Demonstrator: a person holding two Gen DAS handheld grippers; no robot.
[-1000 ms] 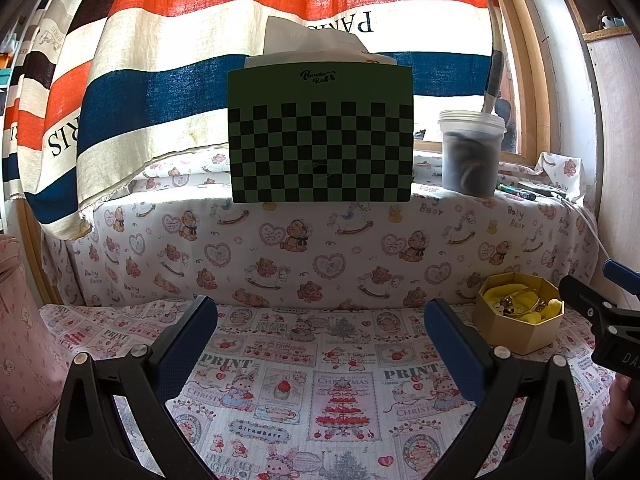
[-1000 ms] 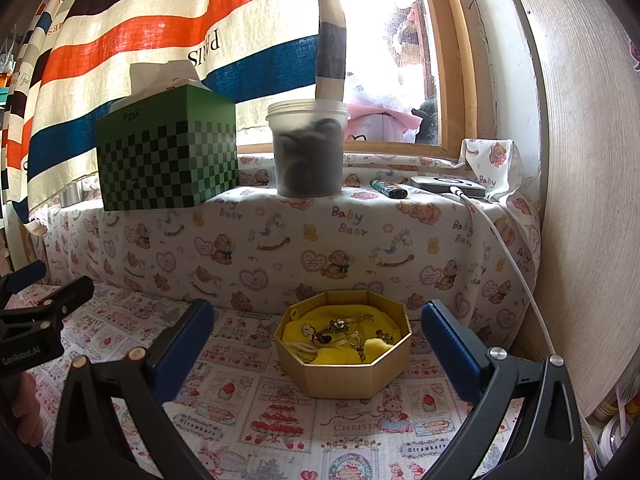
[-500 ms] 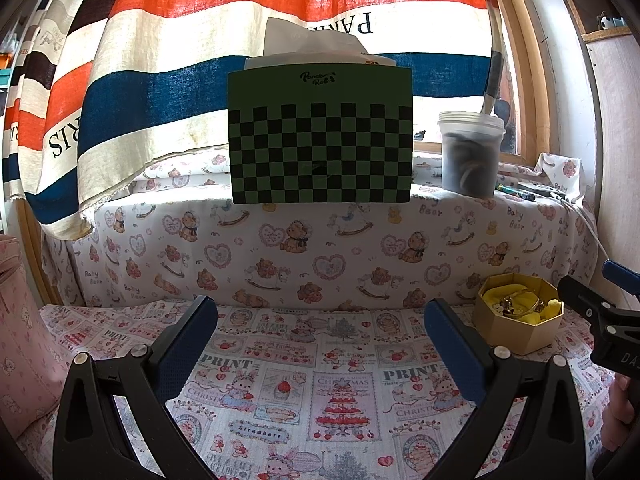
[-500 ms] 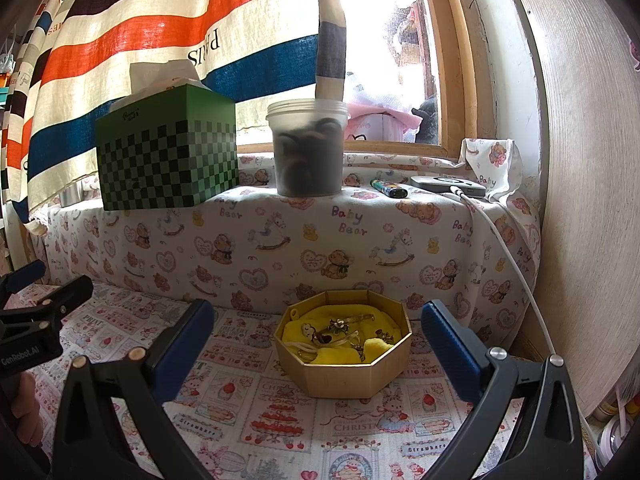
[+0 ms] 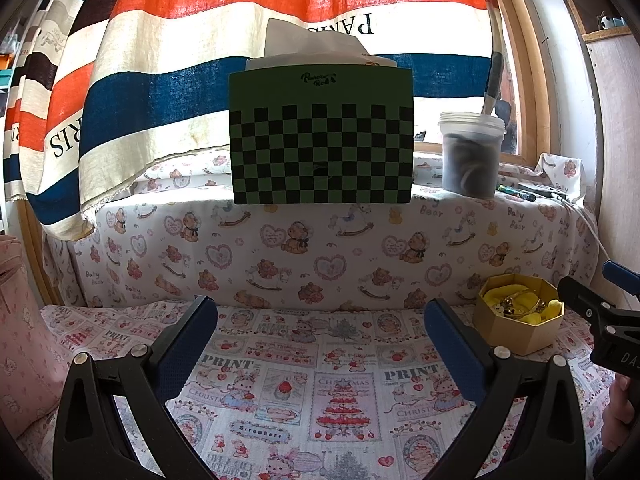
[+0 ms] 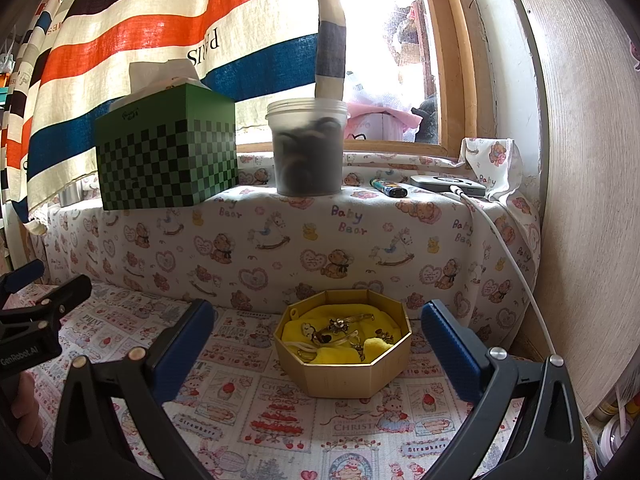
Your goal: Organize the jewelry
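Tangling together in the gold box, indistinct jewelry; both grippers' fingers wide apart, empty.

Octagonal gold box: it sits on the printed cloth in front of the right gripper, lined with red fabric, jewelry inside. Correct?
Not quite. The right wrist view shows the octagonal gold box lined with yellow fabric, not red. The rest holds: it sits on the printed cloth ahead of the open right gripper, with jewelry inside.
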